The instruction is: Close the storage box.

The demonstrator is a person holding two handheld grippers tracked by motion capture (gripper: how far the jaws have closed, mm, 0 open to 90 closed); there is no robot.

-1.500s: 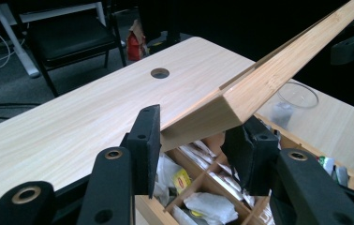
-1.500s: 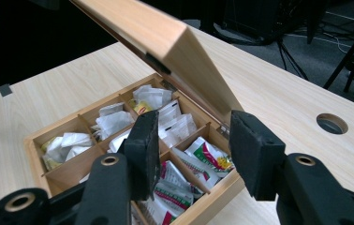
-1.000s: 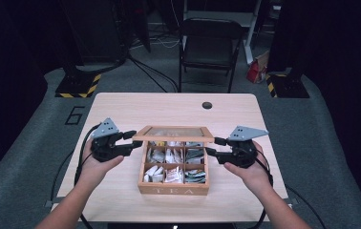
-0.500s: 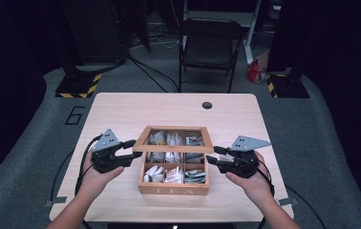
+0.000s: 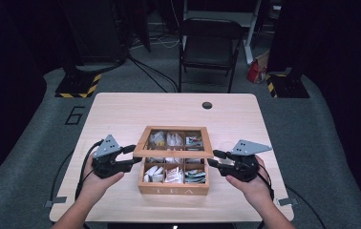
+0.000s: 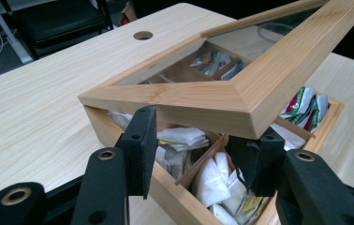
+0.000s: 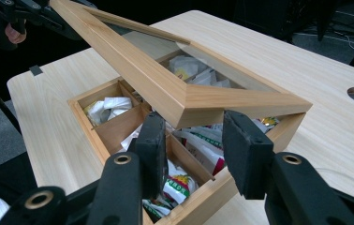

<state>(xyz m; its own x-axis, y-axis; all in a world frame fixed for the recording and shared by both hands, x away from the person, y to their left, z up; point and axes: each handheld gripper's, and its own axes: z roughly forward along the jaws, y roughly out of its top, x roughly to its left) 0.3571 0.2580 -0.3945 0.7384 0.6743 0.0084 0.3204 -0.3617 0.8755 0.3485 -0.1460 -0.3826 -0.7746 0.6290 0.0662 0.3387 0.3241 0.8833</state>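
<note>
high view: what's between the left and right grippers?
The wooden tea box, its glass-paned lid half lowered, spans the stretch between left gripper and right gripper; tea bags lie inside.

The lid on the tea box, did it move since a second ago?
Yes. The lid has come down toward shutting, and both hands sank with it. The left gripper and right gripper sit under its front corners; the right one's jaws have just been closing, lid corner between them. The box and table stayed put.

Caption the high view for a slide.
Two grippers, left and right, hold the tea box lid half open.
</note>
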